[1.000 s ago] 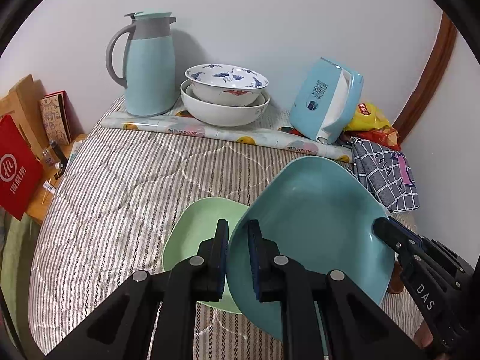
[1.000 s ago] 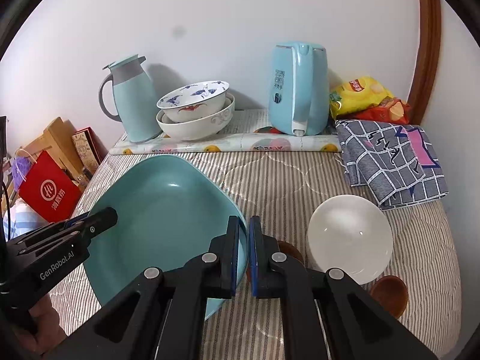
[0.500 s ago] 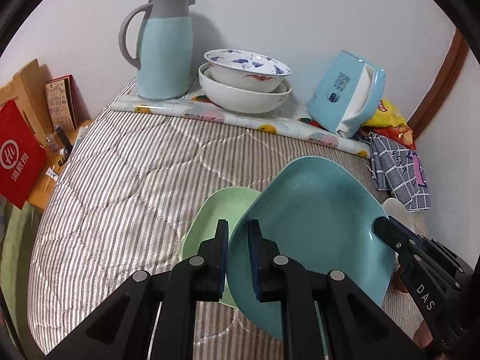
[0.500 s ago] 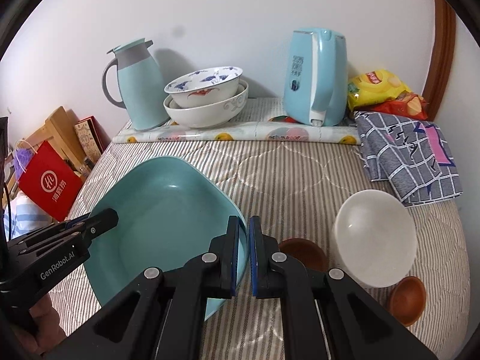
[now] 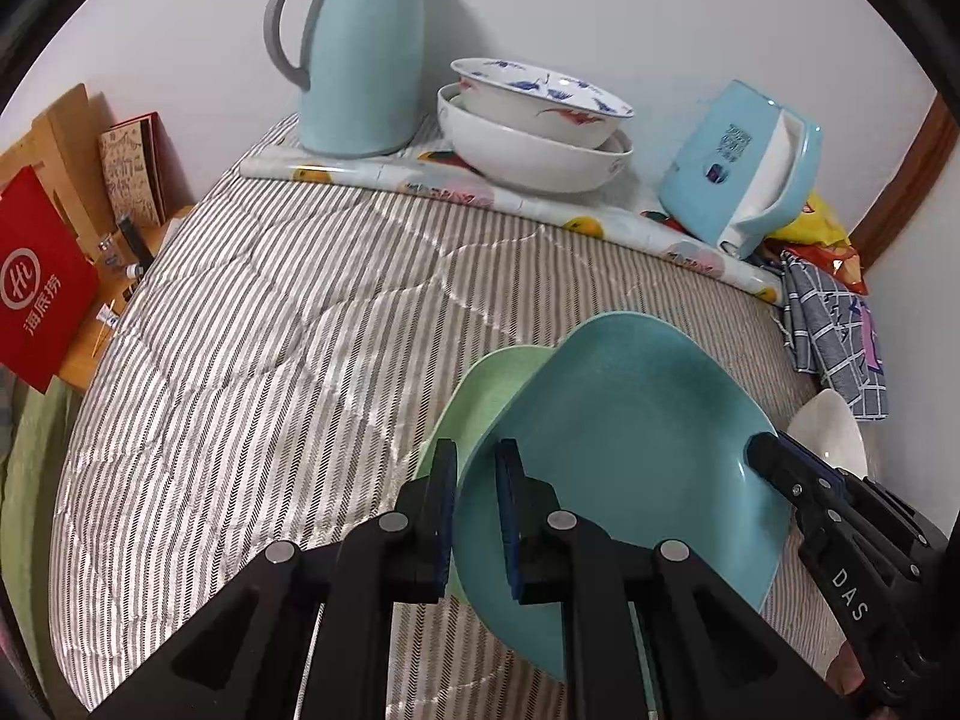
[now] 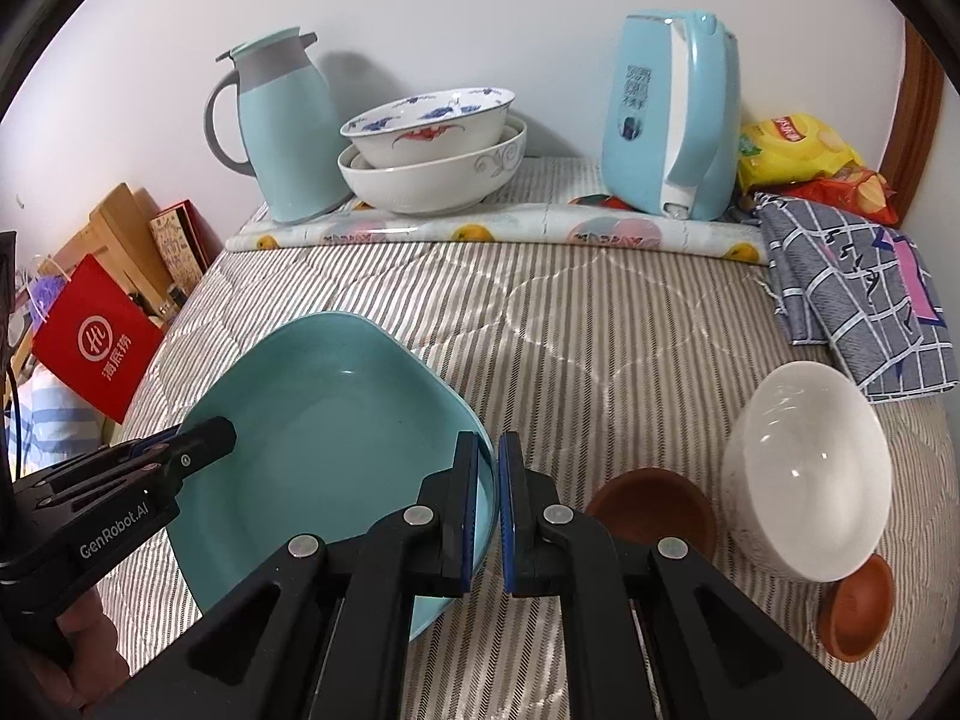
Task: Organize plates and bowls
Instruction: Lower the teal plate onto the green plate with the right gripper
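Note:
Both grippers hold a teal square plate above the striped bed cover. My left gripper is shut on its left rim. My right gripper is shut on its right rim, and the plate also shows in the right wrist view. A light green plate lies on the cover under the teal plate's left side. Two stacked bowls, a patterned one inside a white one, stand at the back; they also show in the right wrist view. A white bowl and two small brown dishes sit at the right.
A teal thermos jug stands back left, and a blue kettle back right on a rolled patterned mat. A checked cloth and snack bags lie at the right. A red bag and boxes stand beyond the left edge.
Both grippers have carried the teal plate forward towards the stacked bowls at the back. The bowls and jug look nearer. The grip on both rims is the same.

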A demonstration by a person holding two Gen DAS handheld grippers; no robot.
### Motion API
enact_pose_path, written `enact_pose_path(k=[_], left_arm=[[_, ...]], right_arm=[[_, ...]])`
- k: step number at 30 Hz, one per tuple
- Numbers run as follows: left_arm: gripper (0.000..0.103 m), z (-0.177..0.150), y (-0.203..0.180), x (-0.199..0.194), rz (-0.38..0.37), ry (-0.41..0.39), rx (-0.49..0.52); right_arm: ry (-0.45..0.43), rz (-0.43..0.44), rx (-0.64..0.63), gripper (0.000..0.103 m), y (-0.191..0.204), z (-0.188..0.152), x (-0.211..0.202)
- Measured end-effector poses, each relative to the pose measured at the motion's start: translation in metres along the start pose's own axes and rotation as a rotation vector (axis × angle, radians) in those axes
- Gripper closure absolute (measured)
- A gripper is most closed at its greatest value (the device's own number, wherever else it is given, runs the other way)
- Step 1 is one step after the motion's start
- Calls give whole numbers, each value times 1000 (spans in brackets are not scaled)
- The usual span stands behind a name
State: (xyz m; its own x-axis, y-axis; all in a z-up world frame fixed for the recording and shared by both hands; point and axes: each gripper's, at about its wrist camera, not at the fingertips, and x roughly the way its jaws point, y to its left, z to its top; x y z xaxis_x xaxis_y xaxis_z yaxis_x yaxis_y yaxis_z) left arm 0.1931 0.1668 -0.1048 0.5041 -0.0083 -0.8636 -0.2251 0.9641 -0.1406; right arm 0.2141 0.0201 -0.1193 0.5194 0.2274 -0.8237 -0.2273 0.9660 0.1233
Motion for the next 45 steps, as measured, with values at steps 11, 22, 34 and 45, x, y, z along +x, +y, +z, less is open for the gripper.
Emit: enact_pose_path(k=[11,22,34,45], left_arm=[[90,1,12,21,24,42,-8],[90,1,20,34,58,55,1],[90,0,15,37,73,39,37],[90,-4,13,43,57,63,41]], right_arm=[[53,0,-19,96,10,-1,26],[85,-1,-40,96,20,1,46],[62,3,-70,96,19,7,50],[53,-20,-84,94,15,10,54]])
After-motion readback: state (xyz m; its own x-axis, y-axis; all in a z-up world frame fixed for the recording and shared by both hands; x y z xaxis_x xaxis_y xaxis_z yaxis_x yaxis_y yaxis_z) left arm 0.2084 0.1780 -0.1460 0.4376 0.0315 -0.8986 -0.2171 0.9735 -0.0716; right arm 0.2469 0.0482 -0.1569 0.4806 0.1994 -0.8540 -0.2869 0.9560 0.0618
